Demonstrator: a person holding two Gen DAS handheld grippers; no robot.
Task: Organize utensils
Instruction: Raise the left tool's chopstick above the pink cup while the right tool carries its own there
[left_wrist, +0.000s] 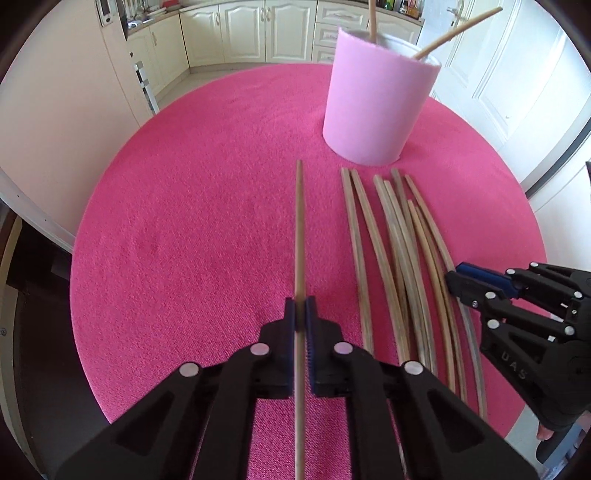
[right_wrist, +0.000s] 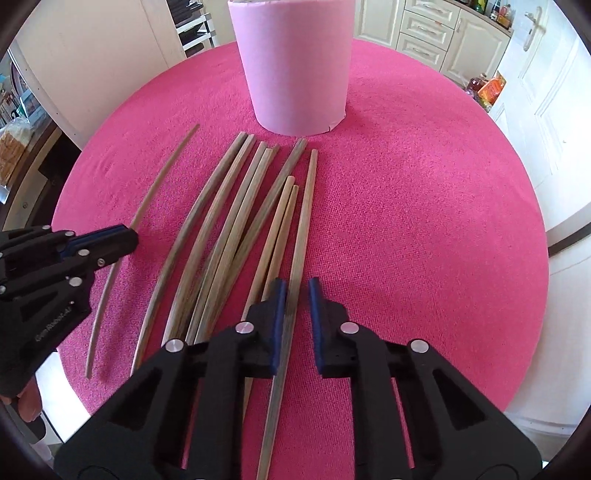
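Note:
My left gripper (left_wrist: 301, 314) is shut on a pale wooden stick (left_wrist: 300, 221) that points away over the pink tablecloth (left_wrist: 184, 221). From the right wrist view the same gripper (right_wrist: 127, 236) grips that stick (right_wrist: 162, 173) at the left. Several darker sticks (right_wrist: 229, 214) lie side by side to its right. My right gripper (right_wrist: 297, 291) is shut on the rightmost stick (right_wrist: 306, 206) of that row, close above the cloth. The left wrist view shows its fingertips (left_wrist: 456, 282) drawn together. A pink cup (left_wrist: 380, 107) stands beyond the sticks with two sticks (left_wrist: 458, 31) leaning inside.
The round table's edge (right_wrist: 532, 295) curves close on the right, with a white door (right_wrist: 546, 110) beyond. Cream kitchen cabinets (left_wrist: 240, 33) line the far wall. A person's gloved hand (right_wrist: 22, 350) holds the left gripper at the table's near edge.

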